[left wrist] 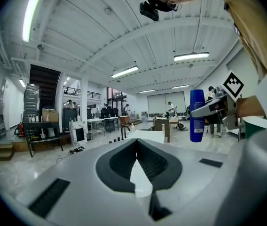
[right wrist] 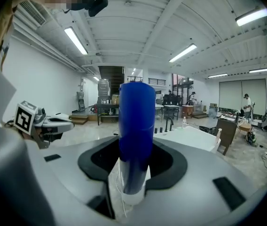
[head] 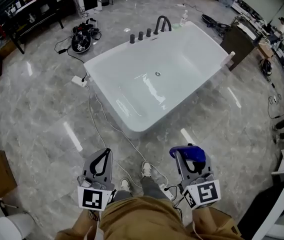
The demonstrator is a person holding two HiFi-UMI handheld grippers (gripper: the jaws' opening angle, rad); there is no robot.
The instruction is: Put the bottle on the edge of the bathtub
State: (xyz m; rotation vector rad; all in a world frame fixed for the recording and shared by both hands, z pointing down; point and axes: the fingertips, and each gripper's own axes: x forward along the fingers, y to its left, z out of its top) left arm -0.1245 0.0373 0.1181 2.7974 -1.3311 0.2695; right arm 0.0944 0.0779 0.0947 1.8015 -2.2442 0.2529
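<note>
- right gripper (head: 188,160) is nearest, low right in the head view, jaws roughly half apart and clamped on the blue bottle (head: 189,153)
- right gripper view agrees: the bottle (right wrist: 136,135) sits dead centre between the pads, standing upright and blocking the middle of the frame
- left gripper (head: 103,155) is low left, about level with the right one; in its own view the jaws are pressed together tip to tip with nothing between them
- from the left gripper view i see the bottle (left wrist: 197,115) upright in the right gripper, off to the right, held over the floor
- the person's shoes (head: 146,169) are on the grey marble floor (head: 42,109) between the two grippers
- a white cable (head: 91,106) runs over the floor from near the shoes to a power strip (head: 78,81) by the tub's left corner
- the white bathtub (head: 182,54) is ahead, well apart from both grippers; the bottle is not on its edge
- on the far rim: black faucet (head: 162,23), black knobs (head: 140,35) beside it, and a small clear bottle (head: 183,18) near the far corner
- beyond the tub there's a black heap of gear (head: 83,36) on the floor, with desks behind it
</note>
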